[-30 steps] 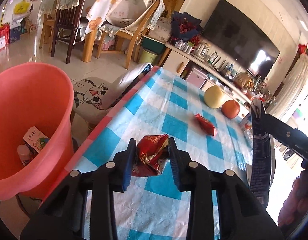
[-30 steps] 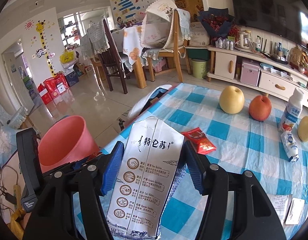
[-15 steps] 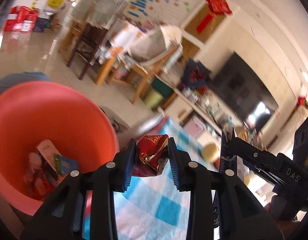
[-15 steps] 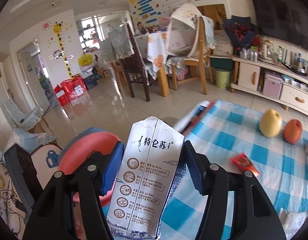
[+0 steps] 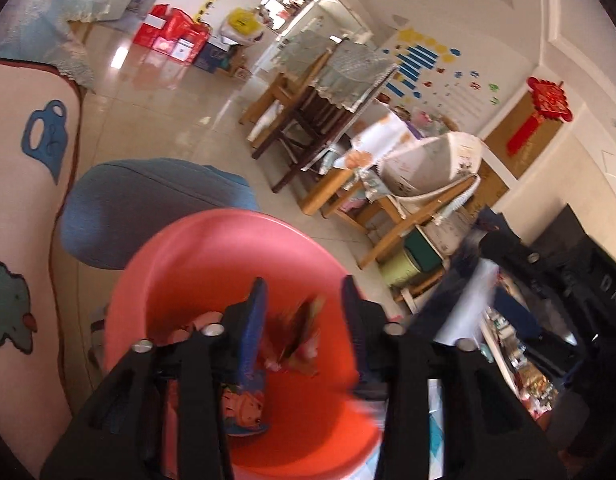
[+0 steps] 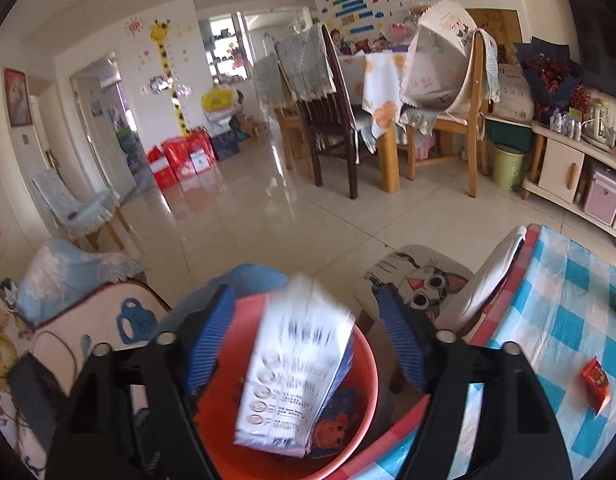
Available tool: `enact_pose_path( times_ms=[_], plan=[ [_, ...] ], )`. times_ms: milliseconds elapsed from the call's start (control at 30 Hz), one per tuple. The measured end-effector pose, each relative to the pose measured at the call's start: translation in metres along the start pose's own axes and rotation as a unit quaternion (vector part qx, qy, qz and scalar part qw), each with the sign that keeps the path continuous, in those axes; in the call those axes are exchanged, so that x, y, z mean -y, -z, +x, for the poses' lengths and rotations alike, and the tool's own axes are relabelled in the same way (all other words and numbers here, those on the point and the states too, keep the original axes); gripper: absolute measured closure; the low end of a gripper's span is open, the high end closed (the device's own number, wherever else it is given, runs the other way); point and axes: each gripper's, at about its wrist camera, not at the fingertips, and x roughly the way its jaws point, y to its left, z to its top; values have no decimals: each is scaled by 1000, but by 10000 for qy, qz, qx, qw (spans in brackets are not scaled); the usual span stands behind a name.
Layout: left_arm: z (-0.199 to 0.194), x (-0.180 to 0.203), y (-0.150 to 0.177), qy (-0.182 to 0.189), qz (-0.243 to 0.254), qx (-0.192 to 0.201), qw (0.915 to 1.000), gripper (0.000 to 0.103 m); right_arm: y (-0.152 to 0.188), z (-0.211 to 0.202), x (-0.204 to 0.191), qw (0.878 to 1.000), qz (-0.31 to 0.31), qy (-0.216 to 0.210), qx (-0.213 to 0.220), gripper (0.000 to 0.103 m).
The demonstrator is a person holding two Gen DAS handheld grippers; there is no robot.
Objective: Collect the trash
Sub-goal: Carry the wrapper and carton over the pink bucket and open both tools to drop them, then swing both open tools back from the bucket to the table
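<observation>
Both grippers hang over the pink bin (image 5: pixel 211 248). My left gripper (image 5: pixel 303 292) has its jaws opening; the crumpled red wrapper (image 5: pixel 297 336) is a blur between them, clear of both pads, dropping into the bin. My right gripper (image 6: pixel 305 296) is also opening, and the white milk carton (image 6: pixel 299 372) tilts loose between its blue pads (image 6: pixel 209 340), falling towards the bin (image 6: pixel 368 364). The left wrist view shows the right gripper (image 5: pixel 528 264) and the carton (image 5: pixel 468 304) at the right. Several packets lie in the bin. A small red packet (image 6: pixel 596 384) lies on the checked tablecloth (image 6: pixel 564 320).
A stool with a cat cushion (image 6: pixel 420 280) stands between the bin and the table. A blue cushion (image 5: pixel 147 208) and a cream seat back (image 5: pixel 23 240) are close behind the bin. Dining chairs (image 6: pixel 332 120) stand across an open tiled floor.
Both grippers swung left from over the table to above the bin. Their jaws have widened, and the wrapper and the carton have come loose and are dropping.
</observation>
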Motion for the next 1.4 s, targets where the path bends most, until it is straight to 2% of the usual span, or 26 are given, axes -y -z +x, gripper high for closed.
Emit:
enact_pose_path(
  times_ms=[33,100,133,233,300,500,767,833,967,1133,1267,1400],
  plan=[
    [-1,-1,-2,-51,19,64,10000,51,3,2,1,10000,20,1,-36,23],
    [-2,-1,-3,-152,90,161,9997,31,9,0,6,9999,74,95,-49,18],
    [-2,-2,-4,-189,44,181,9996,28,12,-3,9,9998,89,160,-36,15],
    [0,-7,-7,-192,-24,123,9997,27,25,-18,25,9992,176,361,-10,14],
    [1,-3,-5,-210,93,152,9996,21,31,-30,39,9984,208,516,-44,13],
    [1,21,12,-140,820,238,9963,10,55,-72,76,9944,179,1011,-238,13],
    [-1,49,34,636,1194,58,9908,7,84,-141,115,9846,-132,1698,-401,12],
    [-6,60,42,768,1377,28,9875,7,90,-160,124,9831,-117,1794,-346,10],
    [-11,81,58,804,1849,-82,9794,5,99,-196,144,9803,-2,1962,-228,8],
    [-20,111,82,702,2605,-263,9626,5,114,-232,171,9757,189,2181,-127,8],
    [-31,122,99,806,2880,-346,9536,4,128,-257,190,9718,370,2328,-22,7],
    [-38,138,121,988,3252,-692,9379,4,138,-281,211,9689,637,2386,131,7]
  ],
)
